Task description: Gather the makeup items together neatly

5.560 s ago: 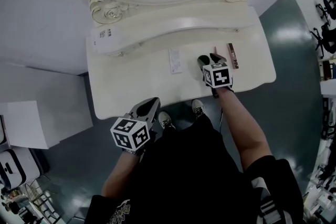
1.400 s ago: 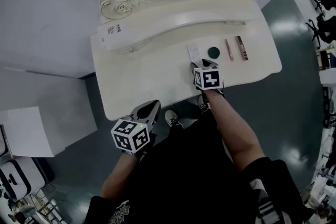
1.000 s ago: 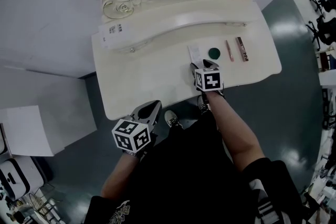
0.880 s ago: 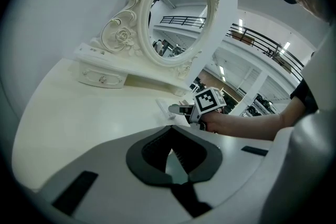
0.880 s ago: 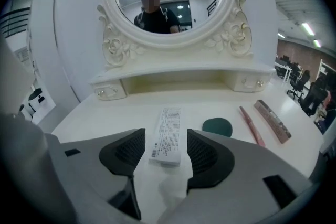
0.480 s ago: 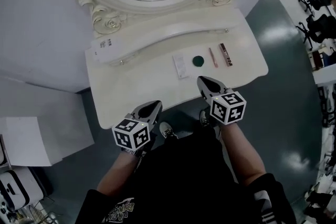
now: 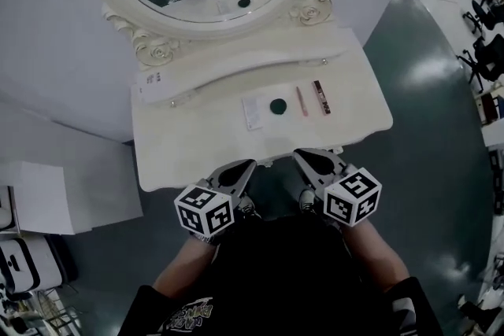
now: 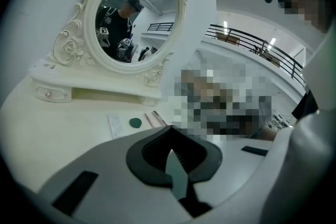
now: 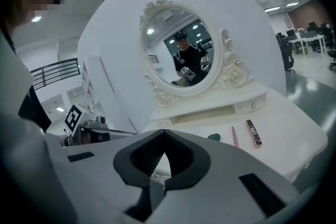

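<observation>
While the left gripper (image 7: 249, 164) and right gripper (image 7: 301, 156) hung by the dressing table's (image 7: 189, 145) front edge, jaws pressed together on nothing, 4 items lay in a row on it: white sachet (image 7: 252, 112), green compact (image 7: 277, 106), pink stick (image 7: 302, 101), dark tube (image 7: 321, 97).

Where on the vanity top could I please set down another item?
The tabletop is bare on its left, up to the white sachet, and along the front. Right of centre is crowded: sachet, green disc, pink stick, dark tube.
</observation>
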A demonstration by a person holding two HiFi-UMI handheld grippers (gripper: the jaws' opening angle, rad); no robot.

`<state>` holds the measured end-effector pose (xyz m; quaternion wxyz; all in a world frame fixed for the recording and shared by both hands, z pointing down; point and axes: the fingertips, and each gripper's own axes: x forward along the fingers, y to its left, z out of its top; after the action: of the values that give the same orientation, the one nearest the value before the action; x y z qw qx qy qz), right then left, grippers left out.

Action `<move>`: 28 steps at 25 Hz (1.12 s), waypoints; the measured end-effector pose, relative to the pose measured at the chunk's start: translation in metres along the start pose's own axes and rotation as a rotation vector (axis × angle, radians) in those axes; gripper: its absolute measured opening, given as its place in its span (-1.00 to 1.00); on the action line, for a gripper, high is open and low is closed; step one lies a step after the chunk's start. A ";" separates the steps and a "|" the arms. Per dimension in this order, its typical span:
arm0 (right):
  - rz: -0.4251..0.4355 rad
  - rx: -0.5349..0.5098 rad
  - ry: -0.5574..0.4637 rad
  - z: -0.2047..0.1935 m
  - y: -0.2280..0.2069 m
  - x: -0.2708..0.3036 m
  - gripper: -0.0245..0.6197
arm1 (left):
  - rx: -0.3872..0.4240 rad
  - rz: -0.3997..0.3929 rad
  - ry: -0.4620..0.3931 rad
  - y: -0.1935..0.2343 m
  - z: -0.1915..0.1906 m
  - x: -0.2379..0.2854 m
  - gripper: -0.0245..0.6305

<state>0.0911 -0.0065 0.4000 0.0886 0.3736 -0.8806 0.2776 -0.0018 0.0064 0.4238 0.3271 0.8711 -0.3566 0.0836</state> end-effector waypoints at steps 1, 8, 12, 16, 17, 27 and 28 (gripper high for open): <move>0.021 -0.008 0.011 -0.001 -0.001 -0.008 -0.83 | -0.005 0.006 -0.002 -0.010 -0.002 0.005 -0.90; 0.142 -0.015 0.053 -0.016 -0.020 -0.056 -0.83 | -0.014 0.070 -0.037 -0.064 -0.025 0.030 -0.90; 0.184 -0.025 0.084 -0.026 -0.031 -0.077 -0.83 | -0.034 0.110 -0.074 -0.087 -0.037 0.040 -0.90; 0.221 -0.031 0.115 -0.036 -0.037 -0.094 -0.83 | -0.049 0.138 -0.091 -0.108 -0.049 0.048 -0.90; 0.231 -0.034 0.123 -0.039 -0.037 -0.096 -0.83 | -0.051 0.141 -0.090 -0.112 -0.052 0.050 -0.90; 0.265 -0.021 0.126 -0.042 -0.039 -0.099 -0.83 | -0.034 0.162 -0.074 -0.116 -0.053 0.055 -0.90; 0.265 -0.019 0.127 -0.043 -0.040 -0.099 -0.83 | -0.027 0.160 -0.070 -0.116 -0.053 0.057 -0.90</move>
<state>0.1867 0.0548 0.4165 0.1103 0.2350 -0.9174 0.3016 0.1232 0.0692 0.4265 0.3184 0.8377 -0.4375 0.0742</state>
